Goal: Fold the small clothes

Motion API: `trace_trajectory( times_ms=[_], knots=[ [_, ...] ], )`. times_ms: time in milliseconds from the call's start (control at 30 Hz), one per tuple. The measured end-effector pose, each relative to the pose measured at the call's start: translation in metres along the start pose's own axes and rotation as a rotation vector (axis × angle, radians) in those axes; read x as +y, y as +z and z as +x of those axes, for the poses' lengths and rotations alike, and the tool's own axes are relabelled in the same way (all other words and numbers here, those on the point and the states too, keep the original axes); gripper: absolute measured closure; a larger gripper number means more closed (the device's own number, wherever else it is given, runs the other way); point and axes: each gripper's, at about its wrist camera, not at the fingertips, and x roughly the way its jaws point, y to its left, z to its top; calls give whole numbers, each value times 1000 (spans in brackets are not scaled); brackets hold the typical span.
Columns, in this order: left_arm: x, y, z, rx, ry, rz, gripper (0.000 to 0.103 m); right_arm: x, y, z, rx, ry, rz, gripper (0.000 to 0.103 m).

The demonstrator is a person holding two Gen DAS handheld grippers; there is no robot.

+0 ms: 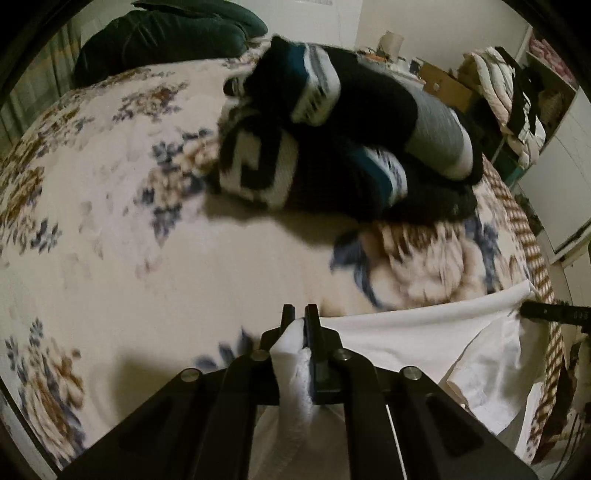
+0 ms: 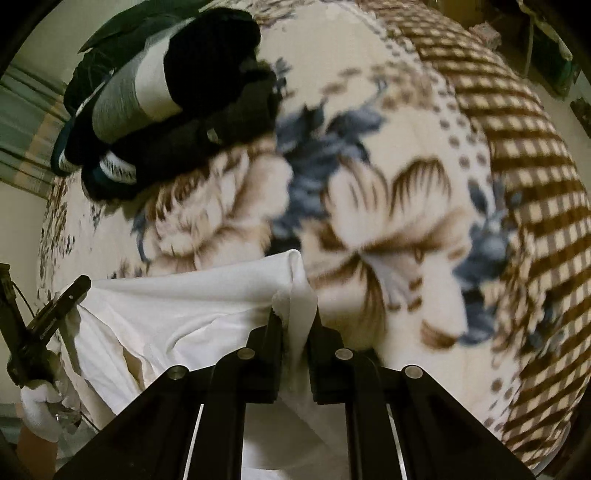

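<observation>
Left wrist view, left to right: flowered blanket [image 1: 110, 229] covers the bed. A dark green pillow [image 1: 162, 33] sits at the far left corner. Beyond the middle is a pile of folded socks [image 1: 332, 147], black, white, teal and grey, resting on the blanket. Far right is room clutter: a rack of white quilts [image 1: 506, 96], blurred.

Left gripper [image 1: 300, 314]: fingers pinched together on one corner of the white garment [image 1: 424, 332]. Cloth is bunched between the pads and trails back under the gripper body. From that corner the garment's top edge runs taut to the right, to the right gripper's black tip [image 1: 532, 309] at the frame edge.

Right wrist view, left to right: the left gripper [image 2: 70, 291] comes in at the left edge, held by a white-gloved hand [image 2: 38, 410] and gripping the far corner of the white garment [image 2: 177, 310]. The sock pile [image 2: 166, 99] is at upper left. Right gripper [image 2: 295, 314]: fingers clamped on the near corner of the garment, with a fold of cloth squeezed between the pads and sticking up past the tips. To the right is blanket [image 2: 406, 206] with a big brown-and-blue flower print and a brown checked border.

Garment hangs stretched between both grippers, at the near edge of the bed, well apart from the sock pile. Both views motion-blurred.
</observation>
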Motion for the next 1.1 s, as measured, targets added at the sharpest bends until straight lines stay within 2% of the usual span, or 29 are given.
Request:
trace_trajectory(
  times_ms=[100,200,233,300,333,367,433,500,567,667,800,867,933,1033,1100],
  knots=[
    [5,24,10,3,18,1,99,17,23,1,-36,-6,2,91],
    [17,36,40,82,31,-29,95,24,49,11,-30,-3,13,90],
    [20,35,50,130,20,-38,95,22,56,20,-2,4,30,89],
    [23,28,53,179,21,-53,91,28,63,38,57,-36,19,77],
    [25,24,47,178,27,-59,78,31,64,42,71,-82,7,70],
    [27,19,40,170,36,-72,70,34,60,39,63,-121,-10,69],
    [31,5,18,138,37,-118,30,37,49,24,23,-135,-19,61],
    [31,-9,-1,96,28,-158,20,42,33,11,-16,-130,-30,59],
    [28,-21,-7,92,42,-174,20,50,16,5,-38,-140,-46,55],
    [18,-33,11,136,88,-164,20,57,-5,23,-2,-158,-65,55],
    [0,-47,47,217,174,-69,20,58,-20,61,70,-224,-70,55],
    [-2,-46,41,204,166,-57,20,61,-19,61,70,-233,-80,55],
    [-1,-39,24,177,129,-69,20,61,-14,50,64,-203,-73,54],
    [2,-23,-2,120,92,-95,20,55,0,18,15,-139,-28,41],
    [4,-12,-5,104,93,-91,20,49,11,6,-4,-121,-5,40]
  ],
)
